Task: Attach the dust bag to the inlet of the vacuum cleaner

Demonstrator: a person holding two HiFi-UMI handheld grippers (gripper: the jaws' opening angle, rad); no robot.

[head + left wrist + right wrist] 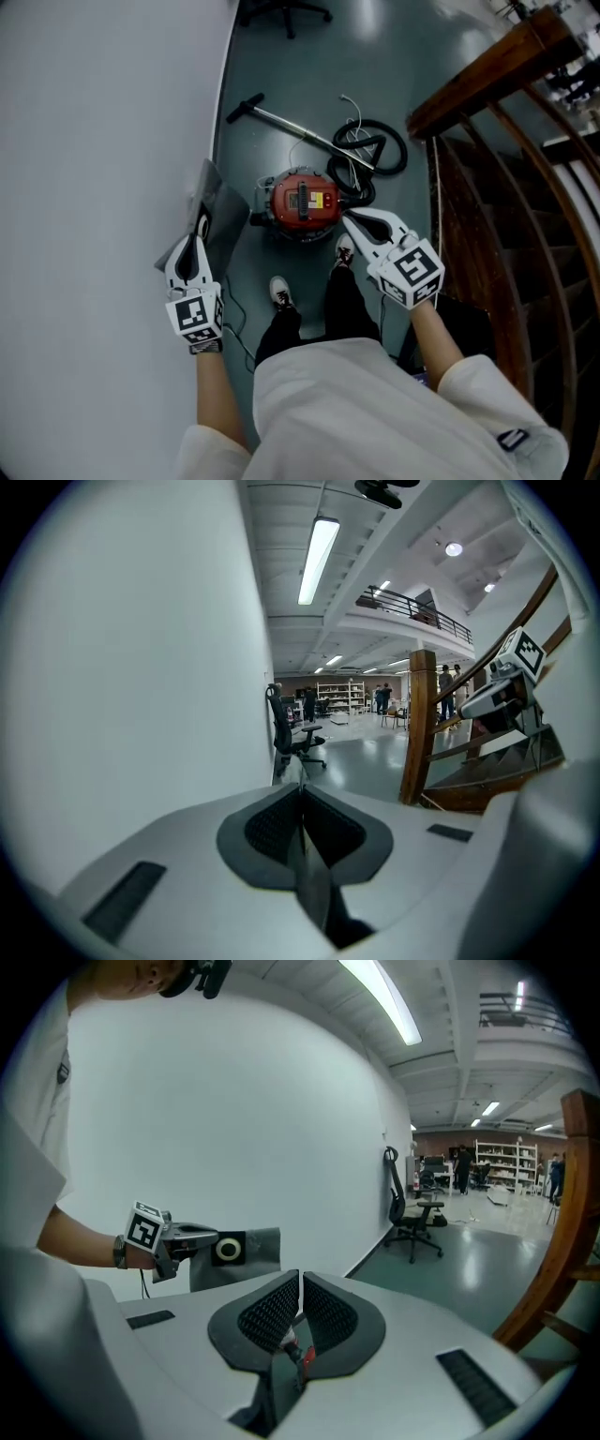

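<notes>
White wall [94,141] left, wooden stair rail [480,73] right, office chair [412,1211] beyond

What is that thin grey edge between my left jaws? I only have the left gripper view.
Observer: The right gripper view shows the left gripper holding a flat grey dust bag.
Operator: Where is the vacuum cleaner?
Observer: In the head view the red vacuum cleaner sits on the floor, just ahead of the person's shoes.
Operator: And the right gripper?
Observer: The right gripper has its jaws together, with nothing held.
</notes>
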